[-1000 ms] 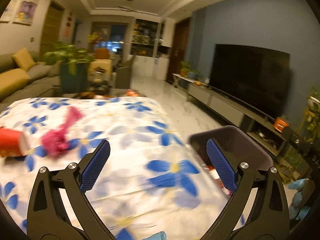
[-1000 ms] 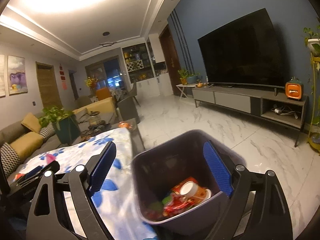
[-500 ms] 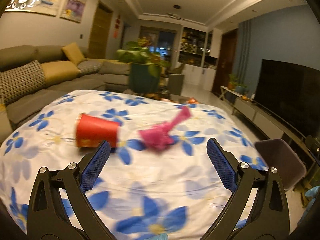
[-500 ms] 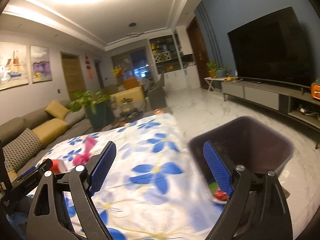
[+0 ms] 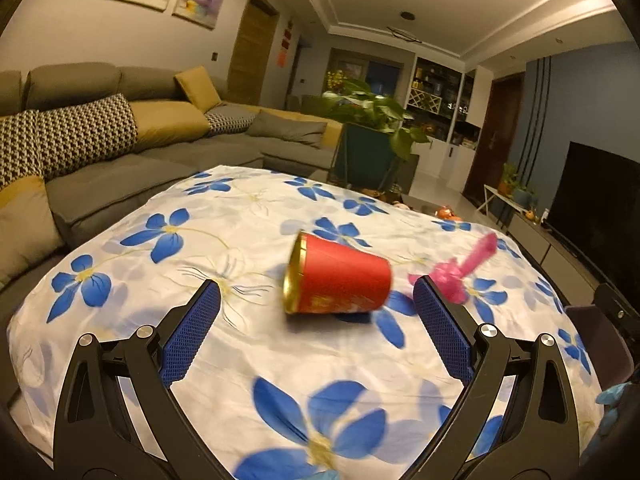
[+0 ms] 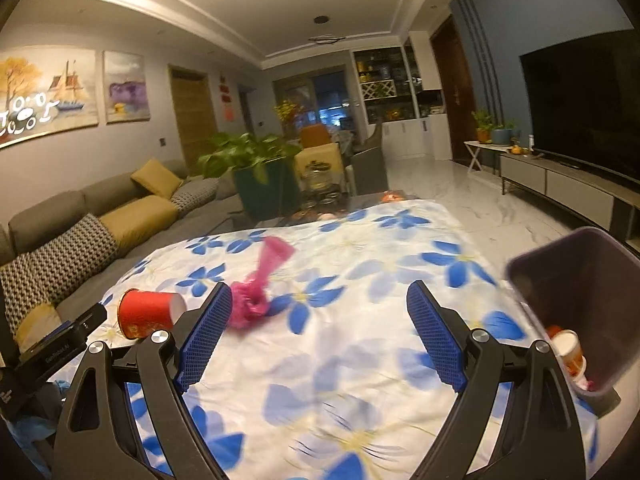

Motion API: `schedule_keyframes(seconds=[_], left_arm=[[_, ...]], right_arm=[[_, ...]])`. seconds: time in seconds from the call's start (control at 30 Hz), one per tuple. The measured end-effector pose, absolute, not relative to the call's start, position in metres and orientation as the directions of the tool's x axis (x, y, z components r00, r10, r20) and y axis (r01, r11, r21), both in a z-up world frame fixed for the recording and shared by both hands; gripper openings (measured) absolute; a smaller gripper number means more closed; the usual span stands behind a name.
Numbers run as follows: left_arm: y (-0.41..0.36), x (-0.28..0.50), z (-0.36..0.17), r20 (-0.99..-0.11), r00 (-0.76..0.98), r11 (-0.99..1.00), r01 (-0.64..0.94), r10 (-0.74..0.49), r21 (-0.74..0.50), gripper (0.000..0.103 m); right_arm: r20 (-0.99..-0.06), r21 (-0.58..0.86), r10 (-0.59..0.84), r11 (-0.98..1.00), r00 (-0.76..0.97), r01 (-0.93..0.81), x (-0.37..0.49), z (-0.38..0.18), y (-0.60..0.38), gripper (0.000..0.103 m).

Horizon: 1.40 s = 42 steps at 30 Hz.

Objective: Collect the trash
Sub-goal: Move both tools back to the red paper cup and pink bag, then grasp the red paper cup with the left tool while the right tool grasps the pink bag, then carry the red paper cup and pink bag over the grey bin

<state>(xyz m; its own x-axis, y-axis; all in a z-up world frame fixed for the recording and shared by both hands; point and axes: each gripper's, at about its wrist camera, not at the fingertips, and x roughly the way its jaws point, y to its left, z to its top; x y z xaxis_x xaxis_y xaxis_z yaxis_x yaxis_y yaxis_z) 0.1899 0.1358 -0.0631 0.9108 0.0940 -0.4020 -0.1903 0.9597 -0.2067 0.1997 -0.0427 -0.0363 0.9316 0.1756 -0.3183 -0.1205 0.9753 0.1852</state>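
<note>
Both spread wide and holding nothing, the left hand-held gripper (image 5: 316, 334) faces a red paper cup (image 5: 338, 280) lying on its side on the flowered counter (image 5: 248, 352), the right hand-held gripper (image 6: 318, 330) hangs over the cloth near the pink wrapper (image 6: 256, 288), with the dark trash bin (image 6: 584, 296) at the counter's right edge

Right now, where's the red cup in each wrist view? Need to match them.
Left wrist: red cup lies on its side at centre frame, between the open blue fingers of the left gripper, gold-rimmed mouth facing left.
Right wrist: red cup sits at lower left, just left of the right gripper's left finger.
Shared landmark: the pink bag lies on the floral cloth to the cup's right in both.
</note>
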Motion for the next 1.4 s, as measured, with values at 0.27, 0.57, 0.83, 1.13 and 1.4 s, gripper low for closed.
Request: schedule_keyframes(seconds=[0.27,0.57,0.83,1.13,1.4], left_arm=[[0.161,0.226,-0.073,-0.468,0.884,0.956,-0.137,-0.002,-0.261,0.076],[0.161,0.253,-0.09,-0.528,0.828,0.942,-0.001,-0.188,-0.337,0.033],[0.152,0.258,-0.093,-0.532,0.814,0.941,0.053,-0.234,-0.334,0.002],[0.151,0.249,-0.09,-0.516,0.83,0.943,0.037,-0.213,-0.331,0.002],[0.153,0.244,-0.09,-0.517,0.831,0.942,0.025,-0.205,-0.334,0.002]], right_arm=[[-0.353,0.163,0.204,0.974,0.913,-0.155,0.239,-0.043,-0.002,0.086],[-0.434,0.135,0.233,0.972,0.87,-0.193,0.282,-0.061,0.034,0.082],[-0.537,0.128,0.242,0.97,0.808,-0.205,0.313,-0.076,0.057,0.064],[-0.581,0.098,0.246,0.967,0.776,-0.234,0.317,-0.086,0.066,0.037],[-0.574,0.078,0.263,0.96,0.775,-0.268,0.316,-0.085,0.071,0.015]])
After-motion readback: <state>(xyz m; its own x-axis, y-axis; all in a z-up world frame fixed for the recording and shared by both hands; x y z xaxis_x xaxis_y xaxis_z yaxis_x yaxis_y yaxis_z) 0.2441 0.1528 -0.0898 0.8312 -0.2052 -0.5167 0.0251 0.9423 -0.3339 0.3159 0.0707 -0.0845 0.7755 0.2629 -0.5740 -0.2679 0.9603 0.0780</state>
